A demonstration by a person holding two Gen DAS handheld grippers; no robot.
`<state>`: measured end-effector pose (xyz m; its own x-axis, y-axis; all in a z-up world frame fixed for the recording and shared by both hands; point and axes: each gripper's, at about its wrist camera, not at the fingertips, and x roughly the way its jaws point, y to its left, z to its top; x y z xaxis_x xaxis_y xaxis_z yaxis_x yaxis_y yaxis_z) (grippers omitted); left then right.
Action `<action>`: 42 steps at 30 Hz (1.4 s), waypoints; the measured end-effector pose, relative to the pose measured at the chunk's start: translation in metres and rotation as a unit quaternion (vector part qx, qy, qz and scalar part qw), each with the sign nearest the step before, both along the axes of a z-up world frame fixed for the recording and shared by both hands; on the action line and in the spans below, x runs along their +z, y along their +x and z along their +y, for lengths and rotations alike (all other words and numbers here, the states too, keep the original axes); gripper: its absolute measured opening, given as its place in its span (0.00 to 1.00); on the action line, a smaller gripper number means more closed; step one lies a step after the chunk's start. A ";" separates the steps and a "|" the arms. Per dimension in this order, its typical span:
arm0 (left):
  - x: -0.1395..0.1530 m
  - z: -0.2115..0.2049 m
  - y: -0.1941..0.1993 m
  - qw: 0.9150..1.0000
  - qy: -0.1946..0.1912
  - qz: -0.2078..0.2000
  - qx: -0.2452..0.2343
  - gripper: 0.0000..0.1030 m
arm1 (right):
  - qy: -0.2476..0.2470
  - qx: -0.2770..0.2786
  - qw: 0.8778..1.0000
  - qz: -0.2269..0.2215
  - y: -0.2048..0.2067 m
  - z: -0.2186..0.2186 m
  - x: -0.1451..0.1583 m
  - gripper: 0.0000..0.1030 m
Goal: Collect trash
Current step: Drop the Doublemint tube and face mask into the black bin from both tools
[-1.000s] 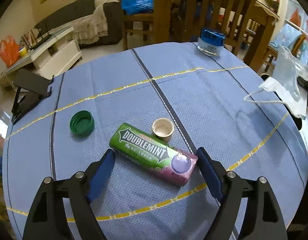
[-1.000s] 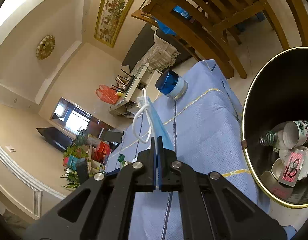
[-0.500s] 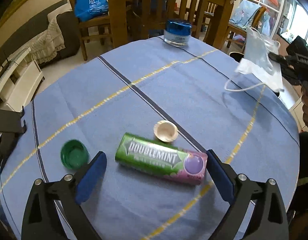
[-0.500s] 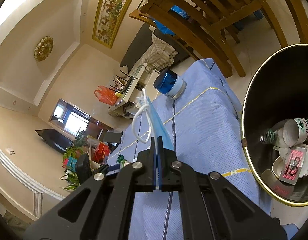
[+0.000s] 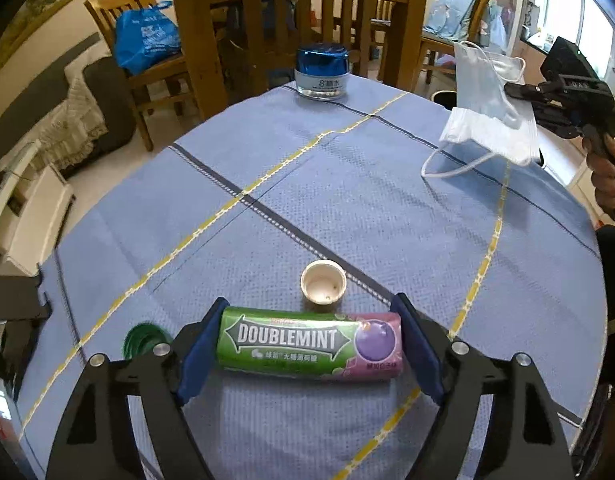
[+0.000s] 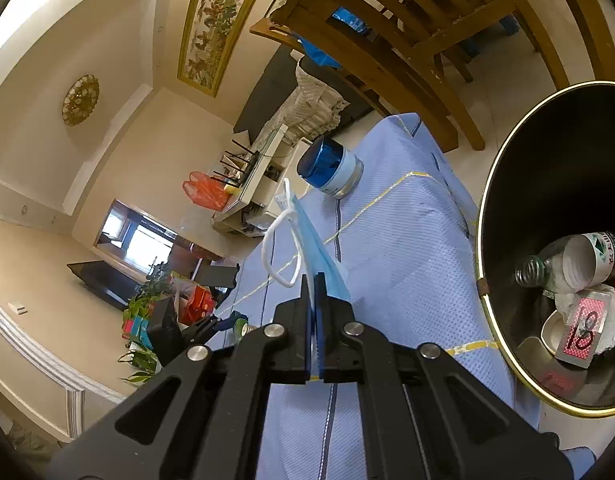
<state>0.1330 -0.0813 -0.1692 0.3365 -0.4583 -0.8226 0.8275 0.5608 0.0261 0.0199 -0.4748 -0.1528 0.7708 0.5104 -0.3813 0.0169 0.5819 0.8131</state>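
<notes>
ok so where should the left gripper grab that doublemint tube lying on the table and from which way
Grip the Doublemint tube by its two flat ends, coming in low from the near side. It lies on its side, crosswise to the left gripper, whose open fingers already flank the green end and the purple end. The white cap sits just behind the tube, so approaching from there looks crowded; closing end to end should also stop it rolling.
</notes>
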 end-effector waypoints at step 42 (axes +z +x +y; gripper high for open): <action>0.065 -0.282 -0.083 0.990 -0.132 0.046 -0.014 0.76 | -0.230 -0.393 0.888 0.067 -0.103 -0.108 0.029 0.77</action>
<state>0.0501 -0.3632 -0.1045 0.2489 -0.6696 -0.6998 0.8351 0.5143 -0.1951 -0.0835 -0.5830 -0.1241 0.7513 -0.3988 -0.5258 0.6439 0.6175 0.4517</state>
